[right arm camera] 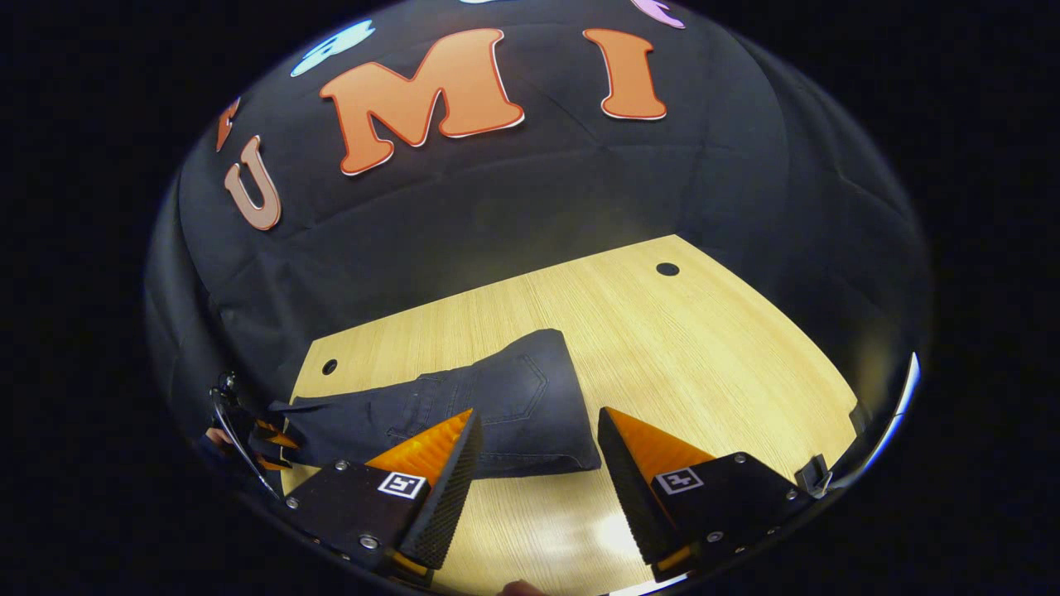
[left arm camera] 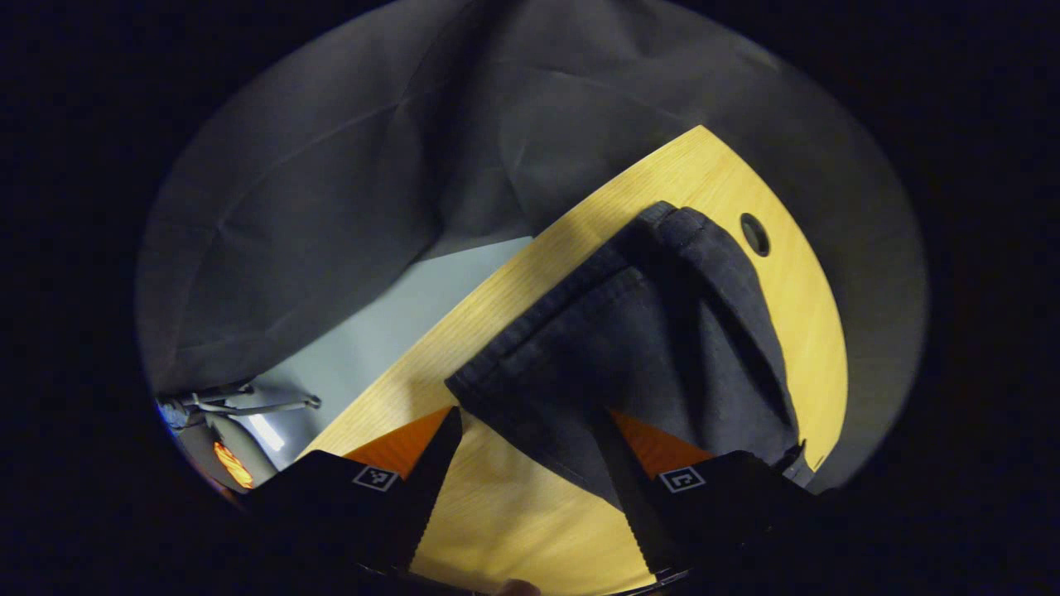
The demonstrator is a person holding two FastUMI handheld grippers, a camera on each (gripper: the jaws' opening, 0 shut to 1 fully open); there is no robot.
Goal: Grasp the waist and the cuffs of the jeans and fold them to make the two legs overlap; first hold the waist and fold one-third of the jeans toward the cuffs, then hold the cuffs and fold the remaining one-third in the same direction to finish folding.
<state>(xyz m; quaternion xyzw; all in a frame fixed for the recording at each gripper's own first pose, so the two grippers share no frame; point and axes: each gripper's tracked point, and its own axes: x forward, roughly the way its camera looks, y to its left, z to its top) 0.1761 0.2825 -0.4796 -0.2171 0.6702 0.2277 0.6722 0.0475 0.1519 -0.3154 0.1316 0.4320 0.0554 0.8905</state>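
Right gripper view shows the right gripper (right arm camera: 534, 447) spread wide with bare wood between its two fingers, holding nothing. It hovers above the pale wooden counter (right arm camera: 704, 348). The dark blue denim jeans (right arm camera: 489, 406) lie flat on that counter, running from the centre of the view out toward 8 o'clock, with a back pocket and stitched seams facing up. The near edge of the jeans reaches into the gap between the fingers but neither finger touches it. At 8 o'clock, at the far end of the jeans, the left gripper (right arm camera: 269, 443) sits at the cloth's edge; whether it grips the cloth there is too small to tell. A round hole (right arm camera: 667, 269) pierces the counter toward 1 o'clock, and a second round hole (right arm camera: 330, 366) lies toward 9 o'clock, just beyond the jeans.

In the left gripper view, the left gripper (left arm camera: 530, 447) is also wide open. The jeans (left arm camera: 662, 331) fill the middle of the view and stretch toward 1 o'clock, bunched and folded, with a thick hemmed edge running along the 10 o'clock side. The cloth drapes over the finger (left arm camera: 638, 472) at 5 o'clock, while the finger (left arm camera: 435, 463) at 7 o'clock stands apart from it over bare counter (left arm camera: 513, 513), so the cloth is not pinched. A round hole (left arm camera: 754, 234) shows in the counter at 2 o'clock, just past the jeans. Grey floor (left arm camera: 373, 339) lies beyond the counter's edge toward 9 o'clock.
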